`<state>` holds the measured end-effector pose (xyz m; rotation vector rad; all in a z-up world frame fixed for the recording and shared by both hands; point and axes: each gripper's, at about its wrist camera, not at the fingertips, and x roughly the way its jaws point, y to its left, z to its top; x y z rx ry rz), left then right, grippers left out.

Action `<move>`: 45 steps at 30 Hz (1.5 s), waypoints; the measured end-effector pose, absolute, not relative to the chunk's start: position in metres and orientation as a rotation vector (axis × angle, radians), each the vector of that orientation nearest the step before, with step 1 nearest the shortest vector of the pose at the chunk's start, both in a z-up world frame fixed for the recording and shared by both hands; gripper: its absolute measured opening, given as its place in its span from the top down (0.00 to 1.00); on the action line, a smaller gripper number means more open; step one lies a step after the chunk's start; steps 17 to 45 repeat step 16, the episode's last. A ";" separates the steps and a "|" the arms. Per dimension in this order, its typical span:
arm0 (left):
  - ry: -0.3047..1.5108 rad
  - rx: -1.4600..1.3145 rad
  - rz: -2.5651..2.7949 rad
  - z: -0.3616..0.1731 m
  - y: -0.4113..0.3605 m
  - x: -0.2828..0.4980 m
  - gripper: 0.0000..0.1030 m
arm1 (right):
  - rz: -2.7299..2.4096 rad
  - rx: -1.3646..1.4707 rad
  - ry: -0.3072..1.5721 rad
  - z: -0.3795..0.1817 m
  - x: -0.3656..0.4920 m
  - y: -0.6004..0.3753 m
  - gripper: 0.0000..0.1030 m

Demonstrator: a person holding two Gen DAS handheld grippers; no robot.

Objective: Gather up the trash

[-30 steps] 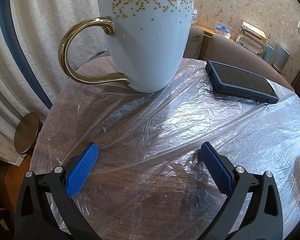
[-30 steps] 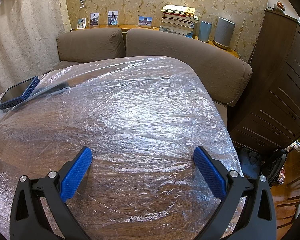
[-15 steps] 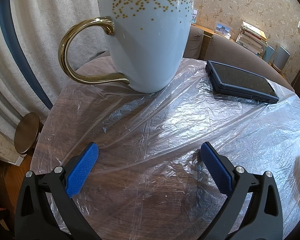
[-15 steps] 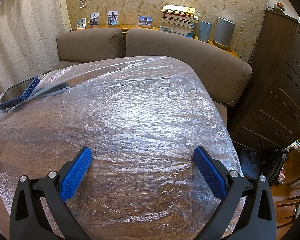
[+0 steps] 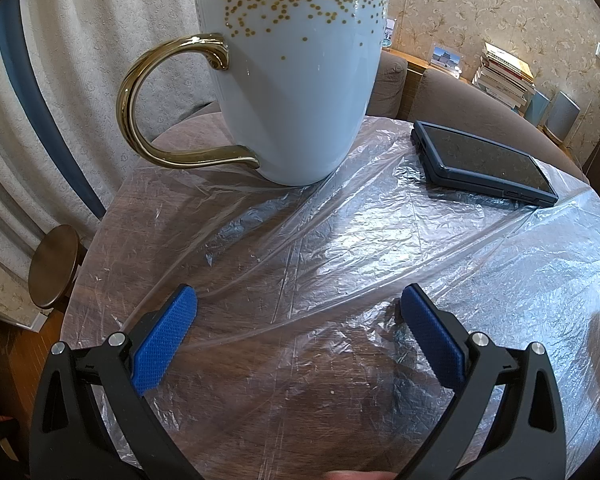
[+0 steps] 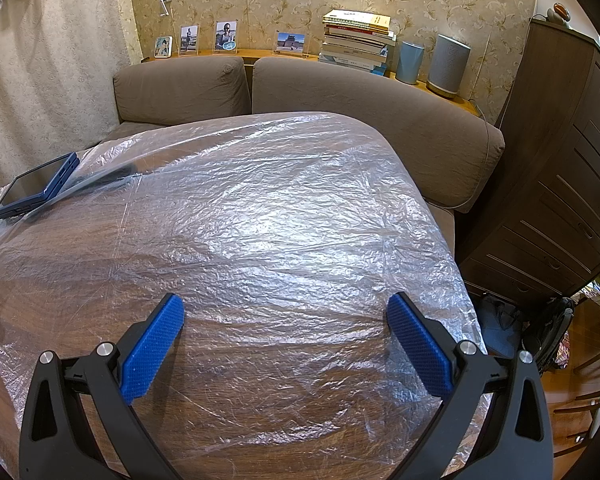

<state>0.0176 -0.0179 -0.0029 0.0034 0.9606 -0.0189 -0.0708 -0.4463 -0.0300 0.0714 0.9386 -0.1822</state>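
1. A sheet of thin, crinkled clear plastic film [image 5: 340, 248] is seen spread flat over the round wooden worktop [image 5: 100, 264]; in the right wrist view the same plastic film [image 6: 280, 208] reaches to the far and right edges of the worktop [image 6: 60, 280], overhanging the right edge slightly.
2. A white mug [image 5: 296, 92], speckled with gold dots near its rim and fitted with a gold handle, is seen standing upright on the film at the far left of the worktop.
3. A dark blue cased device [image 5: 484, 162] with a black screen lies flat on the film, to the right of the mug and apart from it; the same device [image 6: 36, 190] is seen at the left edge of the right wrist view.
4. The left tongs [image 5: 298, 320] are held released, blue pads wide apart, low over the film in front of the mug, with nothing between them.
5. The right tongs [image 6: 286, 324] are likewise spread apart and empty, above the film near the worktop's right side.
6. A brown sofa [image 6: 380, 120] is seen behind the worktop, with a stack of books [image 6: 356, 40] on a ledge behind it.
7. A dark wooden cabinet [image 6: 560, 168] stands to the right.
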 end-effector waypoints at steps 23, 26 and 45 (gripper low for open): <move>0.961 0.008 -0.026 -0.002 -0.020 0.017 0.01 | -0.182 0.071 0.939 -0.030 -0.071 -0.447 0.04; 0.961 0.008 -0.026 -0.002 -0.020 0.017 0.01 | -0.182 0.071 0.939 -0.030 -0.071 -0.447 0.04; 0.961 0.008 -0.026 -0.002 -0.020 0.017 0.01 | -0.182 0.071 0.939 -0.030 -0.071 -0.447 0.04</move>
